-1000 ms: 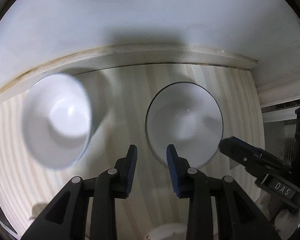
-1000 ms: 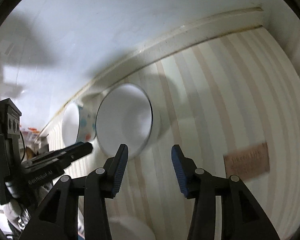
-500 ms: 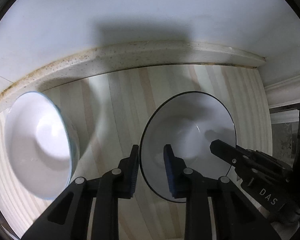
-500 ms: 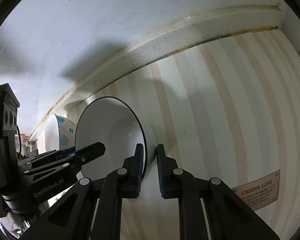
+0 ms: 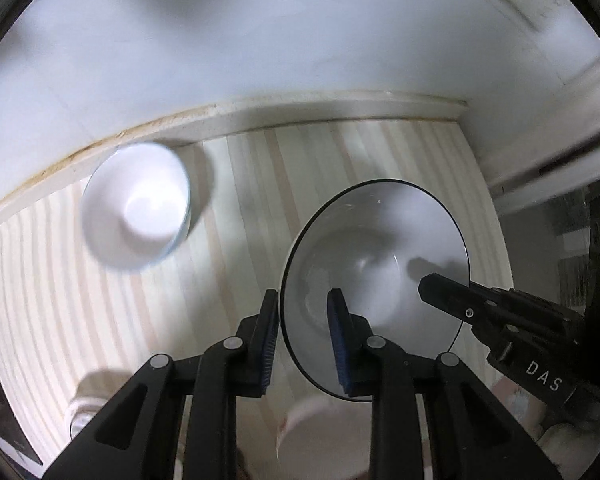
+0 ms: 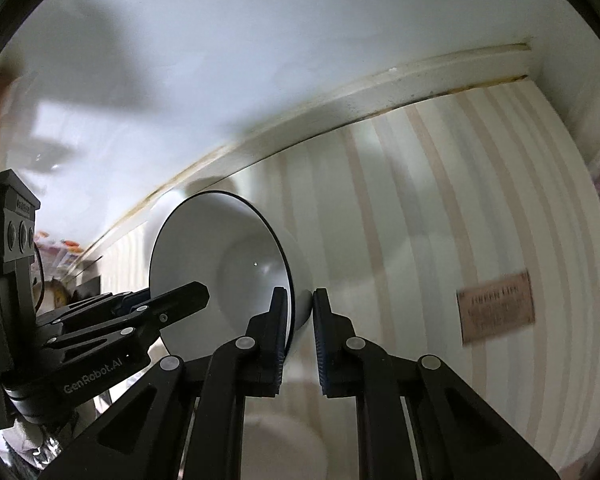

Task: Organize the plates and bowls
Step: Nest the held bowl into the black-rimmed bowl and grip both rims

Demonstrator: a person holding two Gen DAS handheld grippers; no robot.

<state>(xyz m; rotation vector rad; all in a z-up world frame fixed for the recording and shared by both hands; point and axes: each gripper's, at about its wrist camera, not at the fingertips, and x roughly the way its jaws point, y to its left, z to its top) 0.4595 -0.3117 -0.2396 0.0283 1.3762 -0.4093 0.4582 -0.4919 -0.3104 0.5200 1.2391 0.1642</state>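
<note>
A white bowl with a thin black rim [image 5: 376,256] is held above the striped counter. My left gripper [image 5: 303,336] is shut on its left rim, one pad outside and one inside. My right gripper [image 6: 301,334] is shut on its opposite rim; it shows in the left wrist view [image 5: 496,316] at the right. The bowl appears tilted in the right wrist view [image 6: 220,268], with the left gripper [image 6: 140,312] reaching in from the left. A second white bowl [image 5: 136,210] stands on the counter near the back wall, at the left.
The striped counter [image 5: 260,208] ends at a white wall with a stained ledge [image 5: 220,116]. A brown label [image 6: 496,312] lies on the counter at the right. Another white dish [image 5: 324,436] sits below the grippers. Cluttered items [image 6: 60,256] lie far left.
Both grippers have lifted the black-rimmed bowl up and back from the wall. The second bowl now looks smaller and farther away at the left.
</note>
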